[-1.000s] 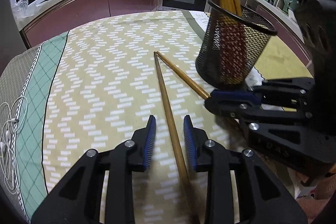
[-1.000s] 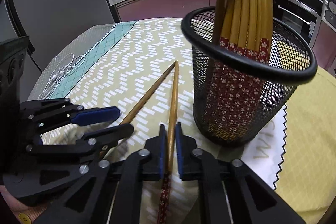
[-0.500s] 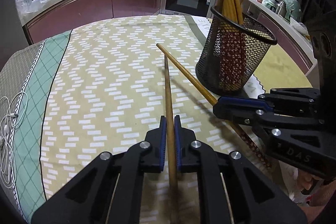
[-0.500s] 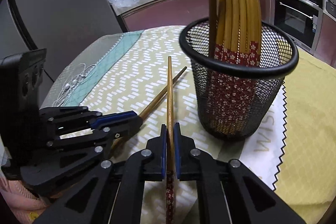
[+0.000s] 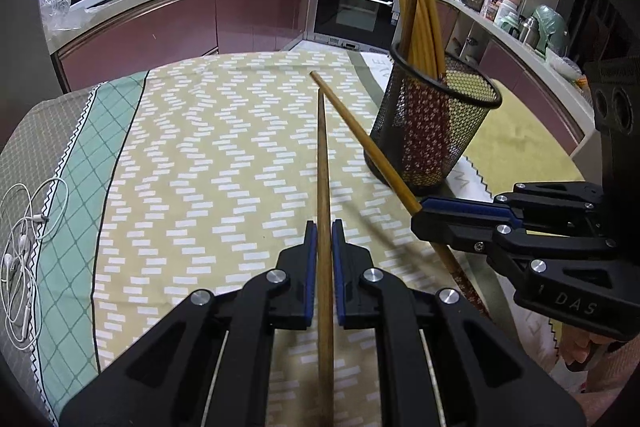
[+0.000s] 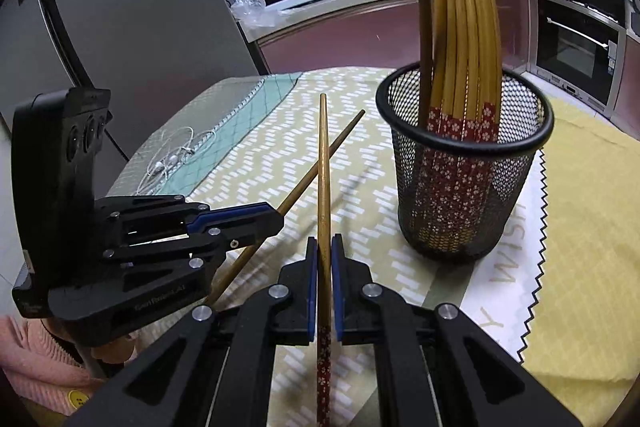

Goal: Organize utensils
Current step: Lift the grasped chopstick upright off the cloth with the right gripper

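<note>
A black wire-mesh cup (image 5: 434, 131) stands on the desk's yellow zigzag-patterned cloth (image 5: 200, 167), holding a bunch of upright bamboo chopsticks with red flowered ends (image 6: 460, 39), too crowded to count. Beside the cup, two more long brown chopsticks are lifted off the cloth and cross near their far tips. The left claw (image 5: 324, 243) is narrowed tight on the plain brown one (image 5: 322, 155), while the right claw (image 6: 324, 255) pinches the red-ended one (image 6: 323, 163) just as narrowly.
</note>
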Demonstrator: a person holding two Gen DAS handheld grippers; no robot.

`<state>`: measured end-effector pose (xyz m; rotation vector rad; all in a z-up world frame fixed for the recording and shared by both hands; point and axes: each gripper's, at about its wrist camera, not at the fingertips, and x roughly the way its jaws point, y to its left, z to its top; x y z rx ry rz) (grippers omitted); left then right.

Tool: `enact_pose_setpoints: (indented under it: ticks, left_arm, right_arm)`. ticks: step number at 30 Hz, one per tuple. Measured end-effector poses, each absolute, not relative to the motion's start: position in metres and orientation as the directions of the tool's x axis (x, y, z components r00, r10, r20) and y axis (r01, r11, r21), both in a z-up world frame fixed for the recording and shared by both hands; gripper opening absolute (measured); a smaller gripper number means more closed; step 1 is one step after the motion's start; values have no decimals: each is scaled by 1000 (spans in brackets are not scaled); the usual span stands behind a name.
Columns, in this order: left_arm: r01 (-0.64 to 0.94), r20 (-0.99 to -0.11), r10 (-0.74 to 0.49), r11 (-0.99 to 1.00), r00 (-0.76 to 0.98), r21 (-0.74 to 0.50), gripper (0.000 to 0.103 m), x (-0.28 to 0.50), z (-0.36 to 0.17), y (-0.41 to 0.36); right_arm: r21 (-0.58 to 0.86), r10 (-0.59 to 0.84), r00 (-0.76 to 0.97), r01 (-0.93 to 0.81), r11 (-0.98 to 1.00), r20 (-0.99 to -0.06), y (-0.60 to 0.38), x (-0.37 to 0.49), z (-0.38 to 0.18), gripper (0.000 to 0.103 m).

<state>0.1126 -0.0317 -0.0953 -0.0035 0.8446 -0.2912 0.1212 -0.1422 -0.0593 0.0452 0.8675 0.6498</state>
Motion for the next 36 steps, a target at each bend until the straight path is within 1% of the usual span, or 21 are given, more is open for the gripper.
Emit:
enact_pose_setpoints:
  ticks: [14,20,28,36]
  left_arm:
    - [277,-687,-331,941,647,-192,8,100,-68,-10]
    - [296,-650,-363,931,668,-215,8,94,-54,-5]
    - [316,-624,-376,925,685,-212,8,86,-42,-13]
    - [337,-605,-393,918,692,-210,8,80,-37,-13]
  right_arm:
    - [288,585,513,-545,787,-628,-149,109,-40,6]
    - [277,586,542,-546,790,-602,-151,107,-32,6]
    - [275,587,564,-543,793,-580,-159,105,-26,6]
    - [276,589,560,-546,791,-582,-156,106,-27,6]
